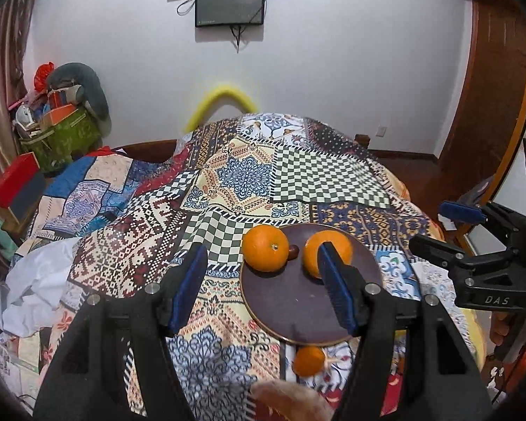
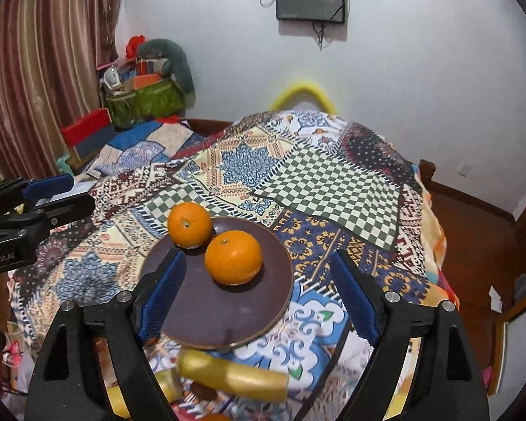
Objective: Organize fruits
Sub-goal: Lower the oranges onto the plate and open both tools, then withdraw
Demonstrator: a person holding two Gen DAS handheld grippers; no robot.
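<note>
A: Status, both units?
B: Left hand-held gripper [image 1: 263, 287] released, jaws wide, nothing between pads. Right hand-held gripper [image 2: 259, 298] likewise released, empty. Both hover above plate [image 2: 207, 315], no contact w/ fruit.

A: Fruit locations?
B: Two oranges on brown plate: far orange [image 2: 189, 224] at rear rim, near orange [image 2: 234, 257] approx. centre, the two just beside each other. Small dark item [image 1: 293, 251] between them in left view; ID not possible. Third, smaller orange [image 1: 308, 360] off plate, on patterned cloth [image 2: 319, 179] just beside front rim. Yellowish elongated fruit [image 2: 231, 375] also off plate near front edge; blurred, prob. banana.

A: Est. progress?
B: Partial. Two pcs plated, at least two pending.

A: Failure modes from here?
B: 1) Far orange sits at rim; nudge from incoming fruit or pad likely to roll it off onto cloth.
2) Cloth surface uneven, wrinkled; plate may tilt if pressed at edge.
3) Small orange round, loose; off-centre pinch likely to squirt it away.
4) Units near each other over same plate; simultaneous reach risks collision.
</note>
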